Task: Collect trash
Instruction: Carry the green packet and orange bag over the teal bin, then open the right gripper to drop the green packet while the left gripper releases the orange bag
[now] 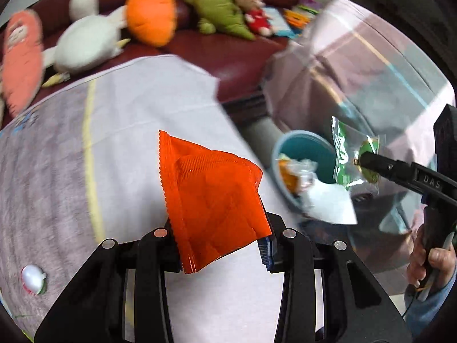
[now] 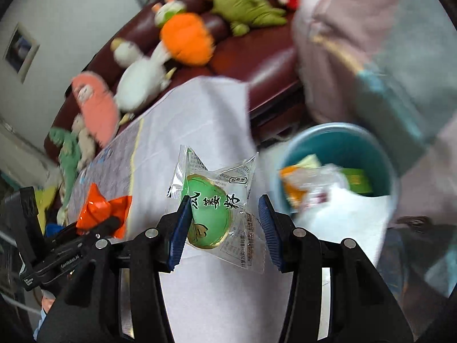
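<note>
- The left gripper (image 1: pixel 221 245) stands with its jaws wide apart, and the orange wrapper (image 1: pixel 212 200) sits up between them. The wrapper's lower left edge is against the left finger; the blue pad of the right finger (image 1: pixel 267 253) shows just beside its lower right corner. Whether that pad touches the wrapper I cannot tell, so the grip itself is unclear.
- The right gripper (image 2: pixel 225 231) also has its jaws parted. A clear packet with a green label (image 2: pixel 212 214) lies between them, its left side against the left blue pad (image 2: pixel 180 228), while a gap shows before the right pad. In the left wrist view the same packet hangs at the tip of that gripper.
- Beyond the right fingers, ahead and to the right, stands a teal bin (image 2: pixel 342 148) already holding several wrappers and a white sheet of paper (image 2: pixel 351 214).
- Under both sets of fingers lies a pale cloth (image 1: pixel 137 108) with a yellow stripe.
- Far ahead of the fingers is a dark red sofa (image 1: pixel 228 54) carrying plush toys: an orange carrot (image 1: pixel 151 14), a white goose (image 1: pixel 85 45) and a green dinosaur (image 1: pixel 220 8).
- At the lower left of the left fingers, a small white ball (image 1: pixel 32 278) rests on the cloth.
</note>
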A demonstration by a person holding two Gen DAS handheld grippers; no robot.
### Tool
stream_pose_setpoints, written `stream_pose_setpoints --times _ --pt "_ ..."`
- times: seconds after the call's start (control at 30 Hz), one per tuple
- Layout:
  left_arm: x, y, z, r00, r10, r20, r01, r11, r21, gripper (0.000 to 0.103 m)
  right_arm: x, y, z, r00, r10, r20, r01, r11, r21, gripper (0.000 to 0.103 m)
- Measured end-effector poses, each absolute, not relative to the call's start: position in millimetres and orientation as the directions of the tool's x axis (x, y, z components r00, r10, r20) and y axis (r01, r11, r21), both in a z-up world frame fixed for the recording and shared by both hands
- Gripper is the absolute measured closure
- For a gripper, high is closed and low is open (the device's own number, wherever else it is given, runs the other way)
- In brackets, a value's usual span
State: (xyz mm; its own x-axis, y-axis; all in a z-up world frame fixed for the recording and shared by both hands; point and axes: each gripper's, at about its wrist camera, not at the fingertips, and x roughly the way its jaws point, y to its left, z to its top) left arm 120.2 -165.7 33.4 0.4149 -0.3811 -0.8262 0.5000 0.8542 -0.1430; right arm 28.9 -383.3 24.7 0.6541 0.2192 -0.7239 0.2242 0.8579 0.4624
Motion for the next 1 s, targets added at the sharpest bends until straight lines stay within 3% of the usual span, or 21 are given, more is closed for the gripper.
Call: stream_pose_setpoints --times 0.4,0.63,0.67,0.7,0.77,1.0 --pt "110.8 -285.5 -3.8 0.295 -0.404 -0.866 0.624 0.768 -0.146 0.064 -7.8 -474.9 17.2 0.656 0.046 -0.754 0.372 0.849 0.375 0.056" --pt "120.9 -309.7 -30.0 0.245 -0.384 -0.890 0.644 0.751 -0.146 0.064 10.1 -494.1 -13.6 0.614 0.052 -0.787 0.399 0.841 0.366 0.056" --pt "123.5 -312.4 -34.6 0.237 -0.380 -0.894 0.643 0.752 -0.149 0.064 12.1 -495.1 -16.8 0.611 0.053 -0.790 0.398 0.842 0.364 0.054" --pt "125.2 -312.8 -37.0 0.232 -0.378 -0.896 0.642 0.752 -0.150 0.064 16.0 -495.7 -20.8 0.608 0.054 -0.792 0.395 0.845 0.361 0.046" --pt "128.0 -315.2 -42.0 0.223 -0.373 -0.901 0.641 0.752 -0.153 0.064 21.3 -495.8 -25.5 0.605 0.059 -0.794 0.391 0.846 0.361 0.037" --pt "130.9 -325.3 -56.4 0.197 -0.364 -0.910 0.643 0.749 -0.160 0.064 26.5 -498.4 -31.7 0.593 0.062 -0.803 0.392 0.848 0.356 0.031"
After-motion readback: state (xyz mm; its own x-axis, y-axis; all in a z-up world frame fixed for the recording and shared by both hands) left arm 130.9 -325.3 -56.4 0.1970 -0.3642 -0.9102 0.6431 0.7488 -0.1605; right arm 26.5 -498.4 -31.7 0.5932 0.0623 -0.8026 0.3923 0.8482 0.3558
